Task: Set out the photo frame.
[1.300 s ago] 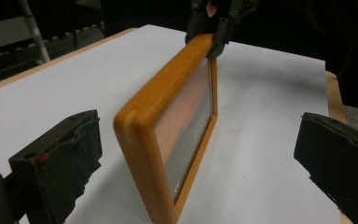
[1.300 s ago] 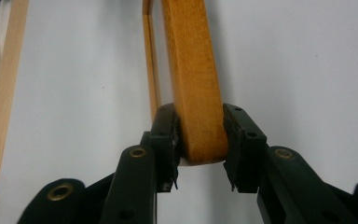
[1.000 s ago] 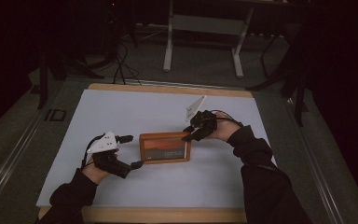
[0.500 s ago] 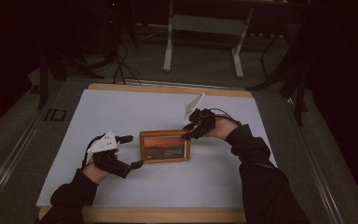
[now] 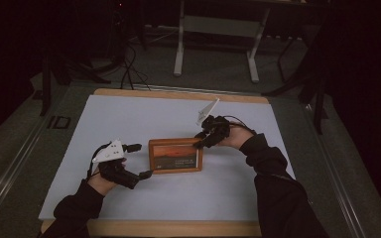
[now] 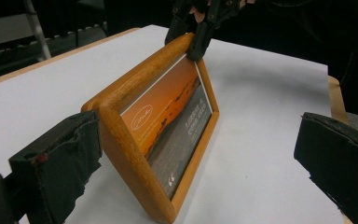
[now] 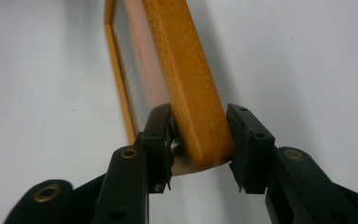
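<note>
Table: white table [image 5: 129, 119], dark room.
Frame: wooden picture frame [image 5: 174, 155] upright, mid-table.
Right hand-held gripper [image 7: 199, 140]: clamped on frame's top corner.
Left hand-held gripper [image 5: 138, 161]: spread wide beside frame's other end, not touching.
Progress: frame stood up; release pending.

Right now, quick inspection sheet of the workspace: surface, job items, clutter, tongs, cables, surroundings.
Surface: white tabletop with a wooden edge, bare around the work.
Job's things: wooden picture frame with an orange print, propped up off the table rather than lying flat.
Clutter: nothing seen.
Tongs: right tongs clamp the frame's upper right corner, pads on both faces of the rail. Left tongs are open at the frame's left end; one pad sits against or close to the wood, the other stands well clear.
Cables: a black cable trails from the right tongs; more cables lie on the floor.
Surroundings: dark room, a metal stand beyond the table.
</note>
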A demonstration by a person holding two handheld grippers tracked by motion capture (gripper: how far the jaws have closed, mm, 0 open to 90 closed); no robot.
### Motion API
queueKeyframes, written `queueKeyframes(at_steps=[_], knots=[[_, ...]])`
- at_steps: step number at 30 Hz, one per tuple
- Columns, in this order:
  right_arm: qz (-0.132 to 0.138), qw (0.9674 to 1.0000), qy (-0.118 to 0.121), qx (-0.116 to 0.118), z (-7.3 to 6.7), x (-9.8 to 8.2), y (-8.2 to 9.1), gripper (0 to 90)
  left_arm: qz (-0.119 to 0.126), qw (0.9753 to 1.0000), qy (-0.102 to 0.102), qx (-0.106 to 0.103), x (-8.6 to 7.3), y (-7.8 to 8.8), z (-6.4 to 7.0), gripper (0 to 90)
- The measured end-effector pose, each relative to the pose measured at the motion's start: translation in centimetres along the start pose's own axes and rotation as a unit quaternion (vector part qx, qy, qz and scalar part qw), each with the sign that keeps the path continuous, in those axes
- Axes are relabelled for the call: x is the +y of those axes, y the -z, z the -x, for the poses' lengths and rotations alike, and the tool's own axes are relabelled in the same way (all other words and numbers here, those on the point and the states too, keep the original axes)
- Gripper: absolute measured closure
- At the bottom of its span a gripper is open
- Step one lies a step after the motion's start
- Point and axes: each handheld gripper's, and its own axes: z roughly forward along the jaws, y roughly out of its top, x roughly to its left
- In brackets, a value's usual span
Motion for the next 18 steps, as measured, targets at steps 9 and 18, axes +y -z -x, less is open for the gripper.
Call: queueKeyframes(at_steps=[9,18], knots=[[0.001,1.0,-0.008,0.003,-0.18,-0.25,0.17,64.0,-0.003,1.0,0.0,0.0,0.0,-0.11,0.07,1.3],[-0.003,1.0,-0.008,-0.002,-0.29,-0.2,0.08,62.6,-0.003,1.0,0.0,0.0,-0.01,-0.08,0.04,1.3]])
